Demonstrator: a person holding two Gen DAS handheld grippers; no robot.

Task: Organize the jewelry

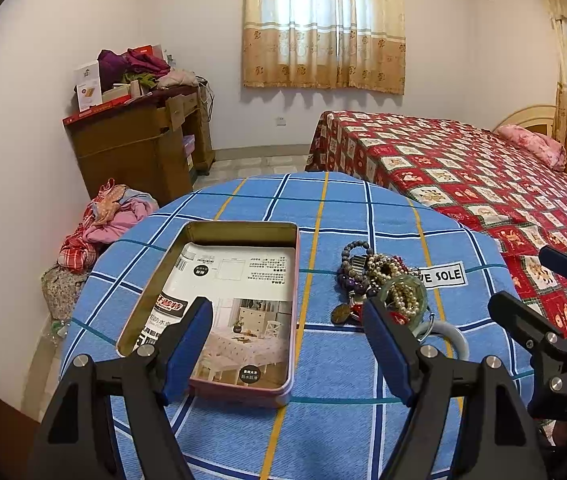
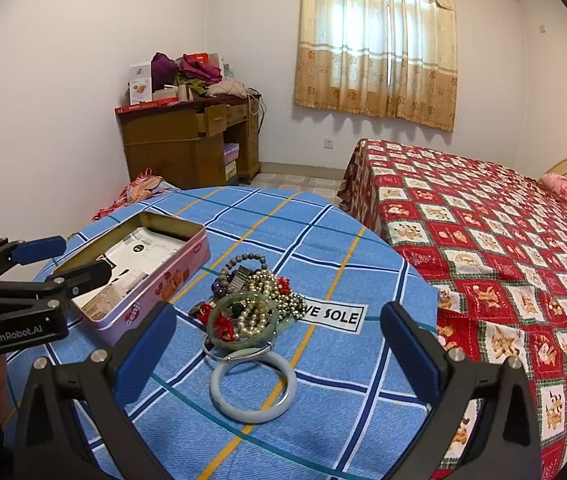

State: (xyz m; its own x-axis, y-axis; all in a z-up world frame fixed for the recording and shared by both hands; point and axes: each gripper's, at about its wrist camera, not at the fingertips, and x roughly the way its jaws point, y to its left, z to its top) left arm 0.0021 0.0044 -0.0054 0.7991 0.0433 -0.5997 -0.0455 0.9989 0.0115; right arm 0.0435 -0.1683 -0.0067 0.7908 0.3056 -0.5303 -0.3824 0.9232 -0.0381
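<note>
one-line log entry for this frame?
phase: pre-grasp | left gripper: open, over tin | right gripper: open, over pale bangle | jewelry pile: on tablecloth

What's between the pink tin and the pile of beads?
Only bare blue checked tablecloth with a yellow stripe lies between the pink tin and the jewelry pile; the right wrist view shows it best.

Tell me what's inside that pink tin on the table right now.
Inside the pink tin lies only a printed paper sheet showing a furnished room and text; no jewelry is in it. The sheet covers the tin's bottom, so anything beneath it cannot be seen.
</note>
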